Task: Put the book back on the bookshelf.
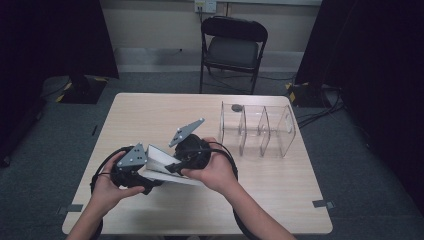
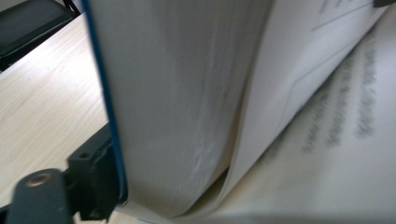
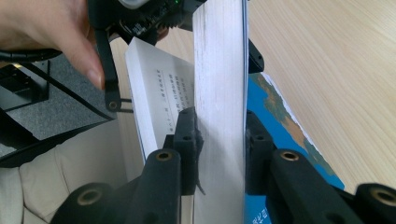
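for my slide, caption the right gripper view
Right tongs clamp a thick block of pages of an open book over a wooden table.

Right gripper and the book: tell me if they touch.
Touching. In the right gripper view, both jaws of the right gripper press on a thick block of pages of the book.

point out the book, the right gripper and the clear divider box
book [image 3: 219,93], right gripper view, page-block edge
right gripper [image 3: 219,154], right gripper view, midway between fingertips
clear divider box [image 1: 286,131], high view, right wall

One of nearly everything here.
One open book [image 1: 165,167], two grippers, one clear divided rack [image 1: 257,129], one folding chair [image 1: 233,47], one table [image 1: 150,112].
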Available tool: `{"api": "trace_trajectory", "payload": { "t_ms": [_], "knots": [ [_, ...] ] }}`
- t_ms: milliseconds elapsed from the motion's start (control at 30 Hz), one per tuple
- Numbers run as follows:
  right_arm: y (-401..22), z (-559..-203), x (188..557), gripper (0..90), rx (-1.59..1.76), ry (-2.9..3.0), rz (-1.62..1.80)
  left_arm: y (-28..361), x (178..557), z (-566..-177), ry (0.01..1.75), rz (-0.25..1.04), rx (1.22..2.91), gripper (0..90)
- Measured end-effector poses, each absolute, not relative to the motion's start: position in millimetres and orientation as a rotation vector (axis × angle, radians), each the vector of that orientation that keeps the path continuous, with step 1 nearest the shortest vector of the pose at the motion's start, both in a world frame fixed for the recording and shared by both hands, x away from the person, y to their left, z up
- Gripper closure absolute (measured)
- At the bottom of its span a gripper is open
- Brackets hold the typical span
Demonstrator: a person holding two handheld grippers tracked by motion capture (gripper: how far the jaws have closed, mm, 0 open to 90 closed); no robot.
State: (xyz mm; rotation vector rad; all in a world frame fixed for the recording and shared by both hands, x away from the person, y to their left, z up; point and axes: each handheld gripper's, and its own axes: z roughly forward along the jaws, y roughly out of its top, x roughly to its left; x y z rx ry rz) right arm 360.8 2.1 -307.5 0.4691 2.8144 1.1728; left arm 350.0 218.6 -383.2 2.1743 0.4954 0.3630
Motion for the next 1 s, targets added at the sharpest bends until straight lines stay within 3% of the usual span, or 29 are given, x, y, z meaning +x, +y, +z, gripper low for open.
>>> {"api": "trace_trajectory", "payload": {
  "t_ms": [133,333,500,667,800,1000],
  "knots": [
    [1.0,-307.9,361.5,72.5,0.472,2.807,1.181,218.8,351.2,-383.5,0.478,0.336,2.151,9.3],
    [-0.3,-307.8,361.8,70.4,0.46,2.807,1.184,217.1,350.3,-380.5,0.407,0.317,2.156,31.3],
    [-5.8,-310.1,363.5,67.7,0.46,2.817,1.204,216.5,348.8,-383.6,0.369,0.307,2.146,41.2],
    [-11.6,-311.8,365.4,64.0,0.455,2.815,1.217,212.5,347.7,-381.1,0.34,0.329,2.172,45.3],
    [-16.0,-315.2,365.2,51.6,0.447,2.77,1.229,211.4,346.2,-379.8,0.32,0.344,2.19,46.8],
    [-21.0,-313.8,366.6,48.3,0.453,2.731,1.24,210.0,347.8,-378.1,0.32,0.343,2.172,48.2]
  ]
}}
